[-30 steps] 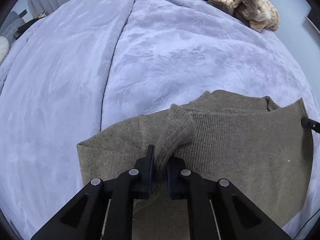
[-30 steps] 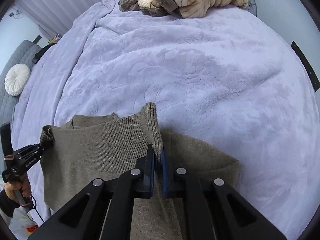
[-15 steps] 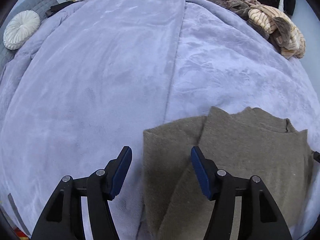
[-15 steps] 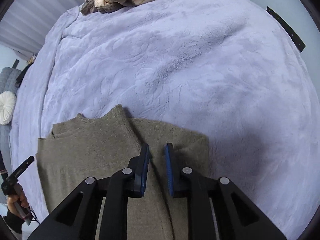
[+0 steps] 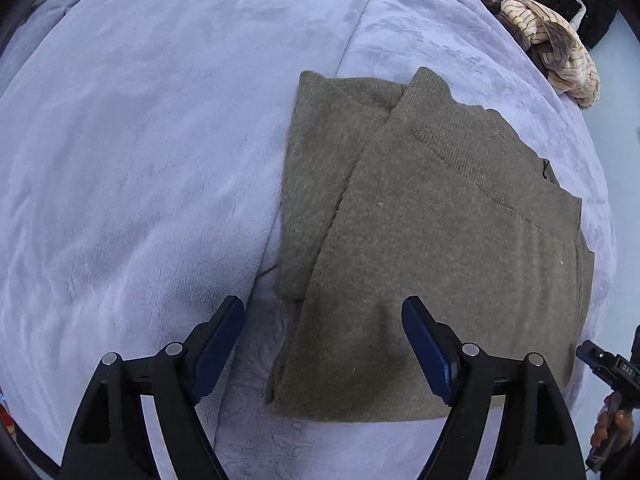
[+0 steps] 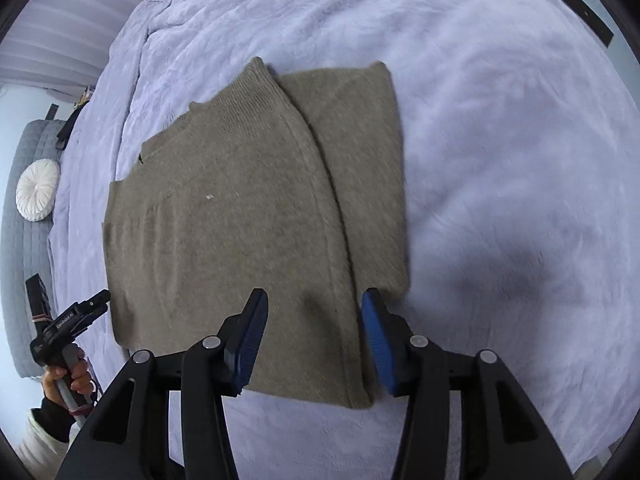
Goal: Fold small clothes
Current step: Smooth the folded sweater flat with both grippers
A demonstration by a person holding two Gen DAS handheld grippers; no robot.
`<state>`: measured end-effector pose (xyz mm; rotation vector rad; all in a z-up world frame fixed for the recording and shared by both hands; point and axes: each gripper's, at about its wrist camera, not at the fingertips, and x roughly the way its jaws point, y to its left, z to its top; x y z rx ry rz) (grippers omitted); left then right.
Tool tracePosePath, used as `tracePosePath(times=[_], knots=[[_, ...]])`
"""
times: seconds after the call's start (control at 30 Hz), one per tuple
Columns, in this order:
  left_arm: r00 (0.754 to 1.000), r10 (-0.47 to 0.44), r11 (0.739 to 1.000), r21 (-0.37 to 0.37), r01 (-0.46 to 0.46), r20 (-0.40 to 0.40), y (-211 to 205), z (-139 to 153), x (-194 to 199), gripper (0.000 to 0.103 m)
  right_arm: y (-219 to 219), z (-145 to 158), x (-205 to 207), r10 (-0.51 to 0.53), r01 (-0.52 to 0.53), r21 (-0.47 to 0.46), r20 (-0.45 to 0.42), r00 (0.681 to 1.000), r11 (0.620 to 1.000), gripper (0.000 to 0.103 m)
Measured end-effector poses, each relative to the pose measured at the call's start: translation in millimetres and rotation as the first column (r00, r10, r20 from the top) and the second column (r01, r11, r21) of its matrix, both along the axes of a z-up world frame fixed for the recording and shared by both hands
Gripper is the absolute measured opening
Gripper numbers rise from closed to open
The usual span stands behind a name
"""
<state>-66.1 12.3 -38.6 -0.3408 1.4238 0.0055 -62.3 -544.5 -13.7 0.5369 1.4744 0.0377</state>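
Currently, sweater: an olive-brown knit sweater (image 5: 440, 232) lies folded flat on a lavender plush blanket (image 5: 140, 140), sleeves turned in over the body.
Left gripper: the left gripper (image 5: 324, 344) hovers released, blue pads spread wide, holding nothing, over the sweater's near edge at 6 o'clock.
Right gripper: the right gripper (image 6: 314, 336) hangs parted and empty above the hem.
Background: a pile of striped knitwear (image 5: 552, 40) sits at 1 o'clock; a round white cushion (image 6: 38, 190) at 9 o'clock.
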Motion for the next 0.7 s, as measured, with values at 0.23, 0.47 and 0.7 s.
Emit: tracePosePath(times=[0.23, 0.47, 0.7], knots=[[0.996, -0.046, 0.995, -0.090, 0.039, -0.070, 0, -23, -6, 0.016, 10, -29, -11, 0.018, -0.011, 0.084, -0.083, 0.996, 0.996, 0.007], [0.995, -0.097, 0.993, -0.071, 0.094, -0.037, -2, -16, -24, 0.006, 20, -8, -18, 0.132, -0.137, -0.061, -0.073, 0.989, 0.989, 0.006], [0.992, -0.104, 0.994, -0.022, 0.103, -0.067, -2, -24, -34, 0.007, 23, -34, -17, 0.137, -0.150, -0.090, -0.132, 0.982, 0.985, 0.007]])
